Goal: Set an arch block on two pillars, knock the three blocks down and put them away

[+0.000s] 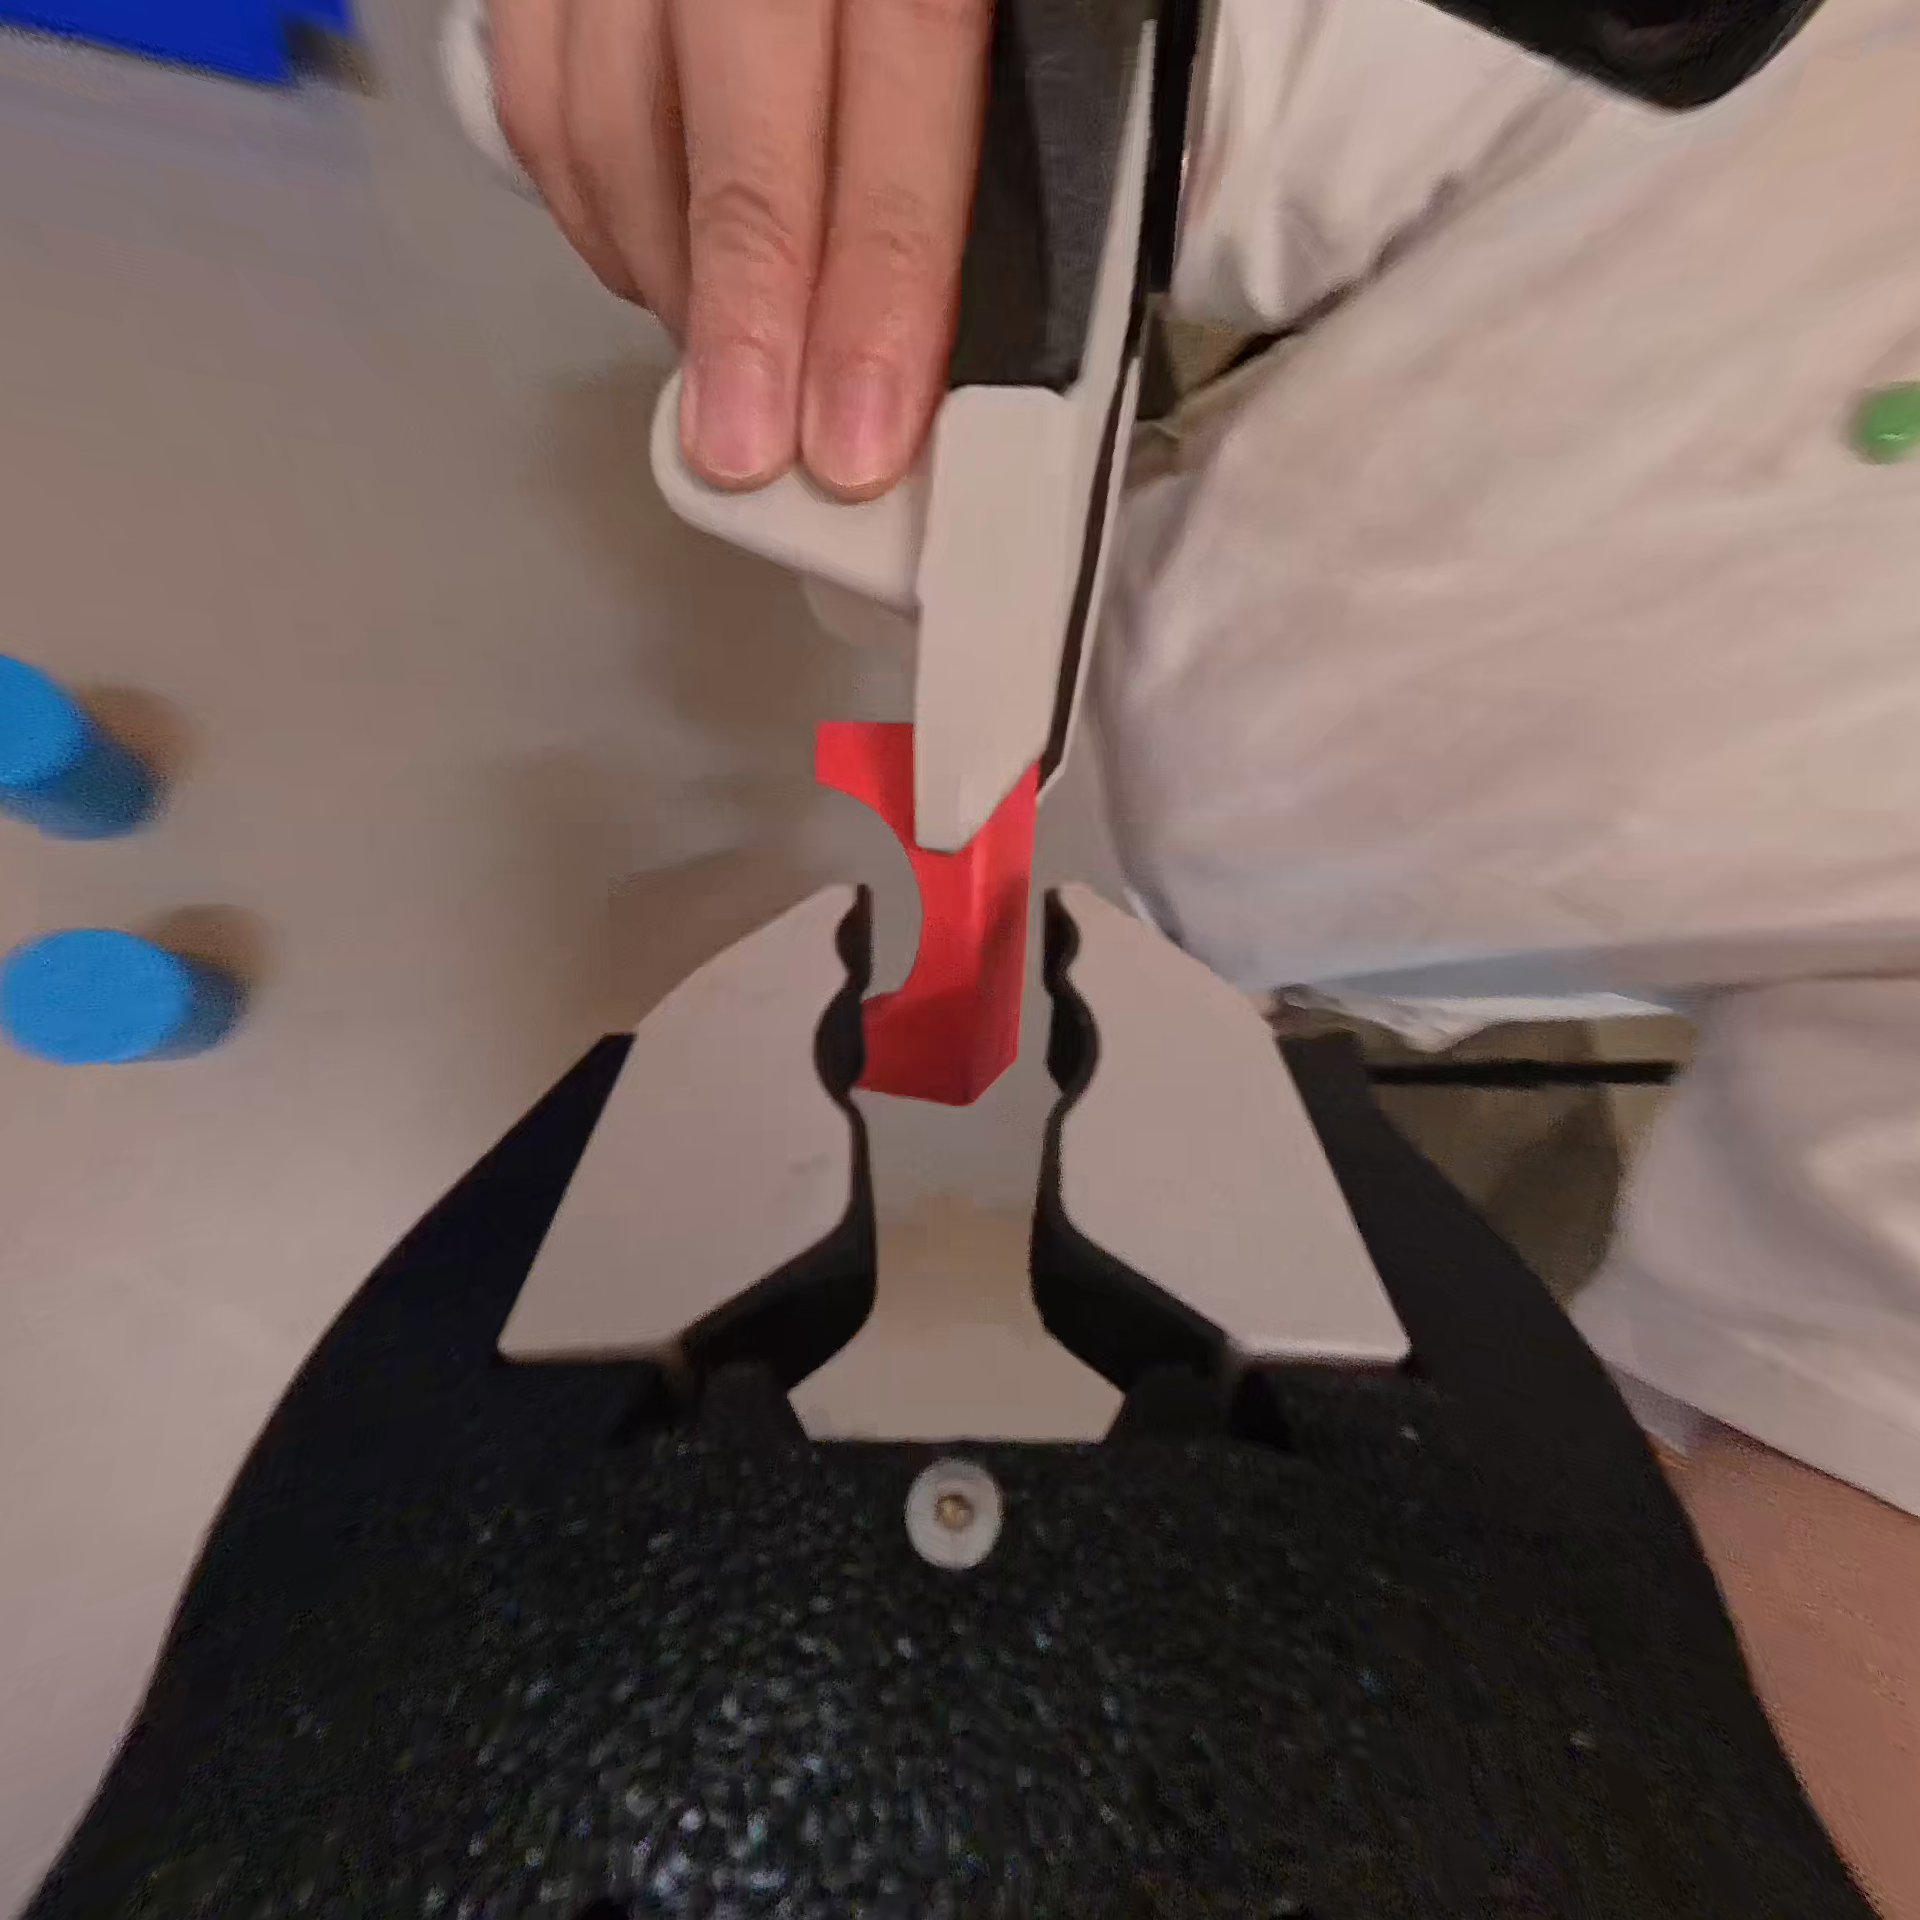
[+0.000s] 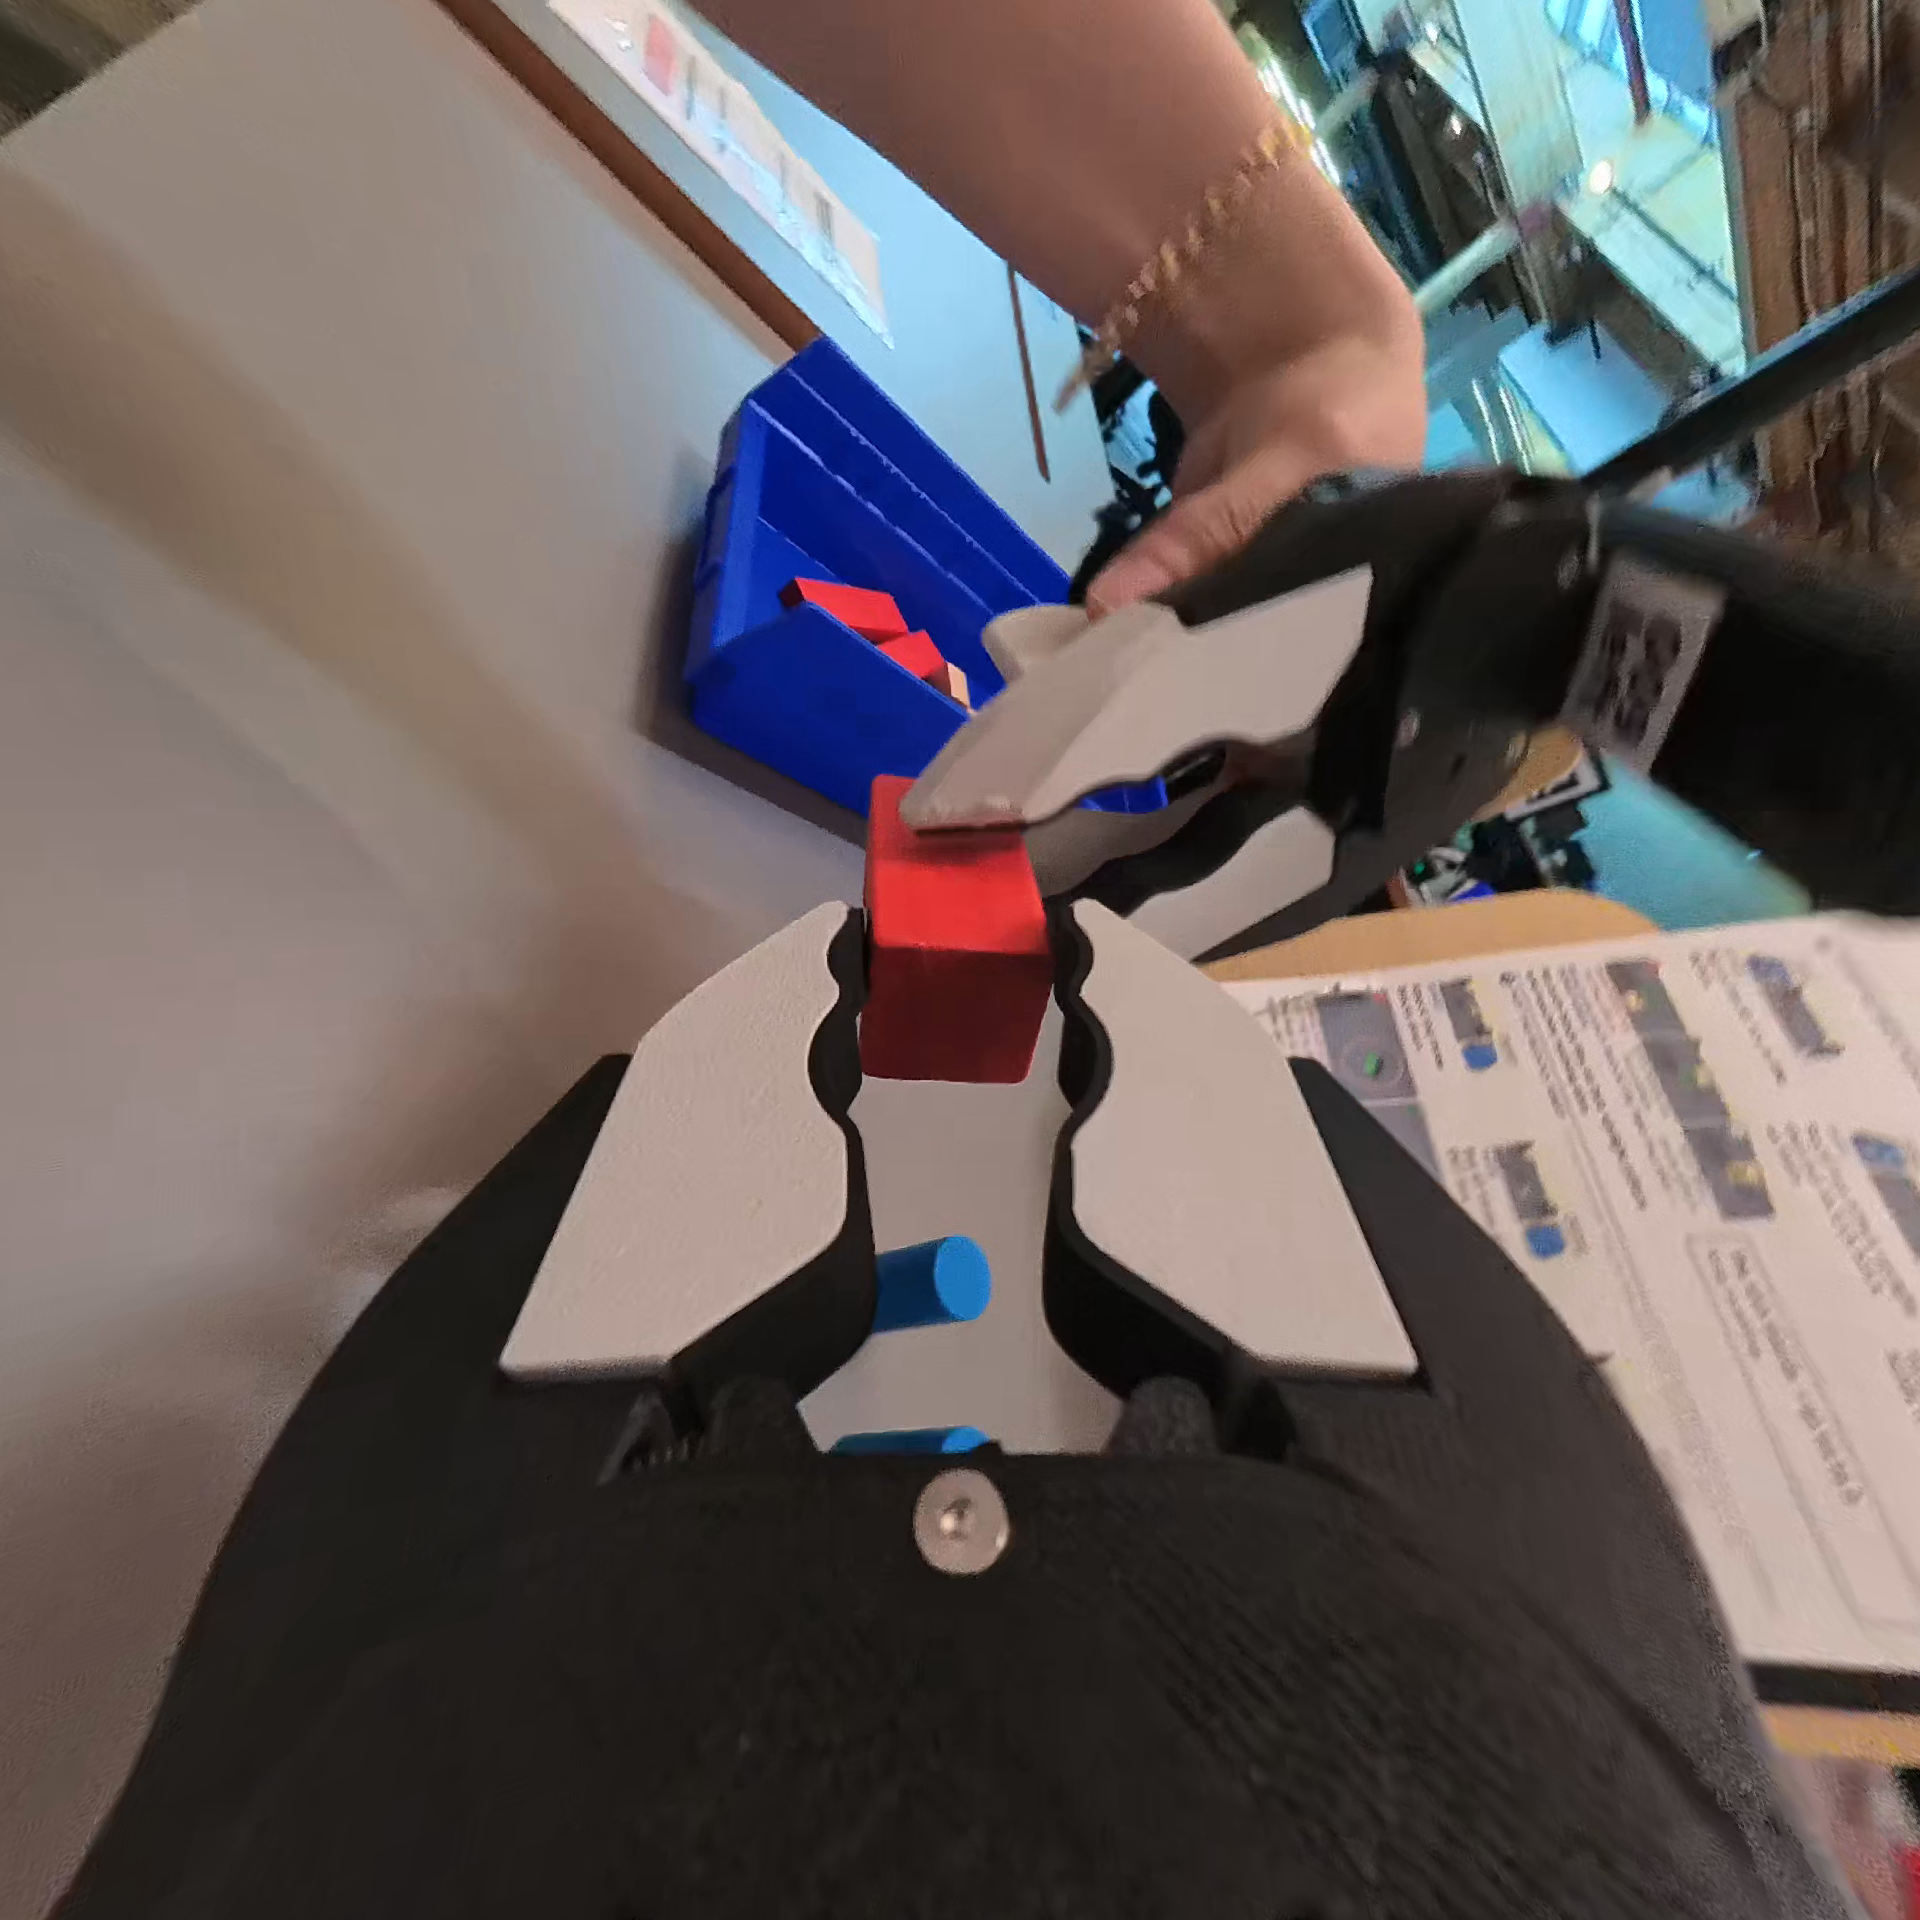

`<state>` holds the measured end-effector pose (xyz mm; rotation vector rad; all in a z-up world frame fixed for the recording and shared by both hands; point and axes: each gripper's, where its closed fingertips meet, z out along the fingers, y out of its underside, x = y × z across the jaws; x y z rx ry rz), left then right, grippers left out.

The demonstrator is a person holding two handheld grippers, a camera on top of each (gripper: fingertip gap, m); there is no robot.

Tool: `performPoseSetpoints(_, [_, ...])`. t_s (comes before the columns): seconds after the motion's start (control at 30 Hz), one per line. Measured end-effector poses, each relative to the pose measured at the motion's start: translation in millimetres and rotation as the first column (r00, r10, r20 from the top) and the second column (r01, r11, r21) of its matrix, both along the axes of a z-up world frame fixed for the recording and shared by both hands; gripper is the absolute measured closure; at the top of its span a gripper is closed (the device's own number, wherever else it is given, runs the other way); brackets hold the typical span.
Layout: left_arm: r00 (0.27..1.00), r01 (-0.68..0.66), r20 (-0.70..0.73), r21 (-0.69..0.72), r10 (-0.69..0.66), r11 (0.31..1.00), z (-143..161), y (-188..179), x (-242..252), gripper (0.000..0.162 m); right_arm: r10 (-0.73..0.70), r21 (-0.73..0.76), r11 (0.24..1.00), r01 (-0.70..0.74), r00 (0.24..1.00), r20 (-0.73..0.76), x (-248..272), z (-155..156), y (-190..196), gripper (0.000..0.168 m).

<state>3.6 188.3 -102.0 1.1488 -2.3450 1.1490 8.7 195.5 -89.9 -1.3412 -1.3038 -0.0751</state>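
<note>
A red arch-shaped block [image 1: 956,997] is held in the air between both grippers. My left gripper [image 1: 956,904] has its jaws closed around the block's near end, and the pads meet its sides. My right gripper [image 2: 956,914] is shut on the same red block [image 2: 951,997], which fills the gap between its pads. In the left wrist view the right gripper [image 1: 977,821] comes down from above, edge-on, over the block's far end, with a person's hand [image 1: 790,260] on it. In the right wrist view the left gripper [image 2: 1029,842] reaches in from the right, its upper finger on the block's top face.
Two blue cylinders [image 1: 104,997] lie on the pale table [image 1: 312,468] at the left. A blue bin [image 2: 831,499] holding red blocks [image 2: 842,603] stands farther off. A printed sheet [image 2: 1558,1195] lies at the right. A small green piece [image 1: 1886,436] shows beside the person's pale clothing [image 1: 1507,520]. The grippers are tip to tip, or close to it.
</note>
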Motion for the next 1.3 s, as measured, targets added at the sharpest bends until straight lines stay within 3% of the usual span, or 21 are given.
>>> performPoseSetpoints(0.17, [0.968, -0.157, 0.223, 0.166, 0.118, 0.974, 16, 20, 19, 0.121, -0.099, -0.244, 0.969, 0.048, 0.975, -0.201, 23, -7, 4, 0.133])
performPoseSetpoints(0.33, [0.95, -0.21, 0.304, 0.453, 0.071, 0.866, 7, 37, 24, 0.118, -0.176, -0.376, 0.926, 0.04, 0.926, -0.335, 31, -5, 10, 0.133])
performPoseSetpoints(0.5, [0.975, -0.157, 0.217, 0.477, 0.058, 0.865, -9, 25, 24, 0.119, -0.179, -0.381, 0.924, 0.03, 0.916, -0.36, 30, -4, 11, 0.133])
performPoseSetpoints(0.67, [0.978, -0.132, 0.205, 0.513, 0.028, 0.848, -18, 22, 33, 0.129, -0.211, -0.394, 0.917, 0.064, 0.915, -0.343, 33, -10, 13, 0.133])
performPoseSetpoints(1.1, [0.973, -0.118, 0.226, 0.647, -0.042, 0.753, -40, 30, 65, 0.129, -0.338, -0.468, 0.872, 0.142, 0.866, -0.368, 66, -37, 17, 0.133])
performPoseSetpoints(1.13, [0.974, -0.11, 0.221, 0.653, -0.05, 0.749, -42, 31, 67, 0.13, -0.344, -0.454, 0.878, 0.153, 0.86, -0.376, 68, -37, 16, 0.131])
performPoseSetpoints(1.2, [0.977, -0.106, 0.208, 0.688, -0.055, 0.718, -45, 39, 71, 0.129, -0.387, -0.412, 0.885, 0.216, 0.833, -0.396, 80, -34, 15, 0.102])
performPoseSetpoints(1.3, [0.976, -0.148, 0.217, 0.699, -0.011, 0.7, -43, 55, 83, 0.129, -0.405, -0.411, 0.881, 0.233, 0.821, -0.402, 91, -41, -2, 0.098])
